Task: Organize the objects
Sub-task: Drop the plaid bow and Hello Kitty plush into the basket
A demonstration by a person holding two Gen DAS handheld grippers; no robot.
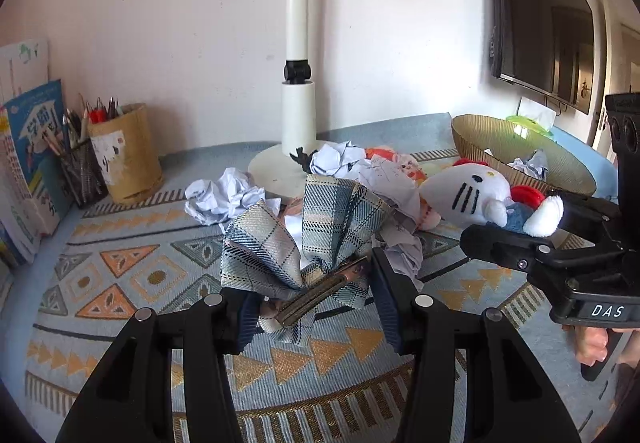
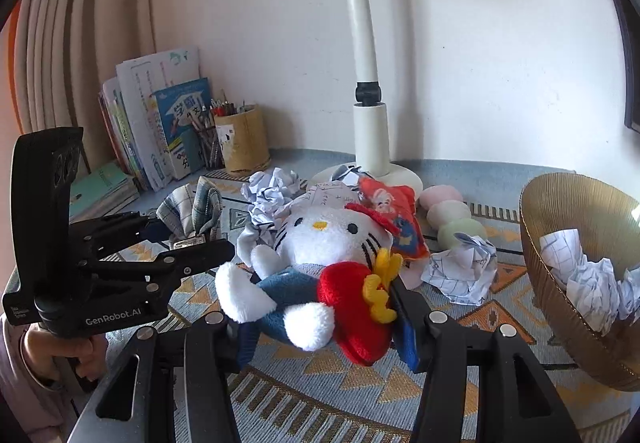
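Left gripper (image 1: 312, 299) pinches plaid bow (image 1: 304, 239), right gripper (image 2: 320, 319) clamps plush (image 2: 320, 263), both lifted left of bowl (image 2: 560, 243). Step: pick-up done; next needs sorting spots.

Both tongs are matte black plastic, built from angular linkage arms pinned with round silver rivets. The left tongs (image 1: 310, 295) have ribbed dark-blue pads on the inner faces of the fingers (image 1: 390, 307); seen from the other side, the body carries white "GenRobot.AI" lettering and a tall black upright block with oval cut-outs. The right tongs (image 2: 324, 307) have the same blue-lined fingers (image 2: 408, 339), with "DAS" printed in white on a band of the housing. The person's left hand (image 2: 60, 353) emerges from a pale pinkish sleeve (image 2: 16, 375).
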